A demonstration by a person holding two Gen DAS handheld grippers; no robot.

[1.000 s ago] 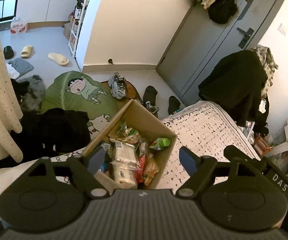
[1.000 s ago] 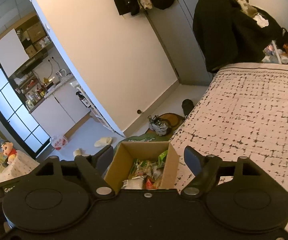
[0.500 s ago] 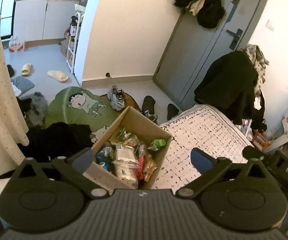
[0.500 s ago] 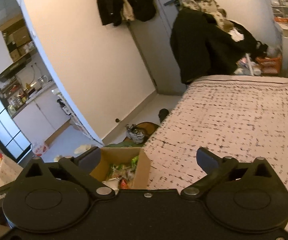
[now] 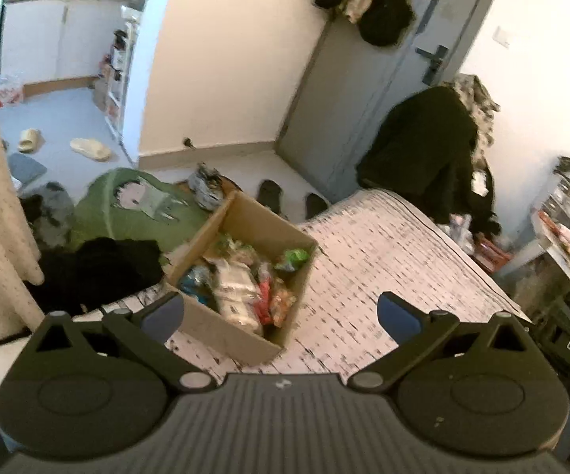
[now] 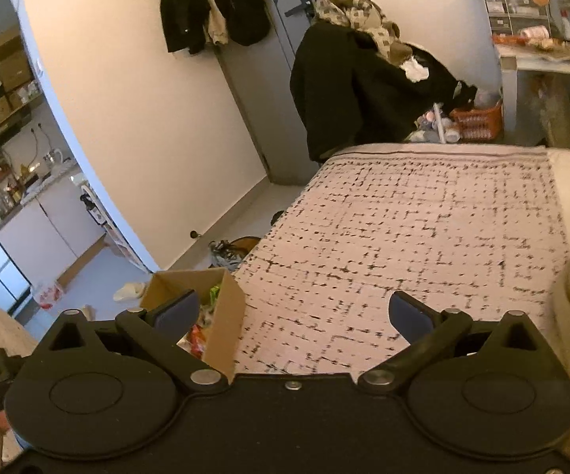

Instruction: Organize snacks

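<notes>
A cardboard box [image 5: 241, 276] packed with snack packets [image 5: 245, 280] sits open on the near-left corner of a bed [image 5: 384, 260] spread with a pale, black-flecked cover, close to the edge; the packets lie heaped inside it, white, red, orange and green wrappers jumbled together rather than sorted in rows; none shows on the bed cover itself.

The left tool [image 5: 281, 312] hangs above and short of the box with its fingers spread wide and nothing between them, aimed so the box falls in the gap, a stance that suits reaching in; the right tool [image 6: 293, 312] is likewise spread and empty, held further right over the bare cover, with the box [image 6: 206, 316] only at its left edge, leaving the broad empty stretch of bed [image 6: 423, 237] free as a place to lay things out.

With every visible packet in the box and both tools empty, the scene would fit snacks gathered in and the tools drawn clear, or a full box about to be unpacked onto the cover; the frames do not settle which.

Shoes, slippers and dark clothing litter the floor [image 5: 71, 126] beyond the bed.
</notes>
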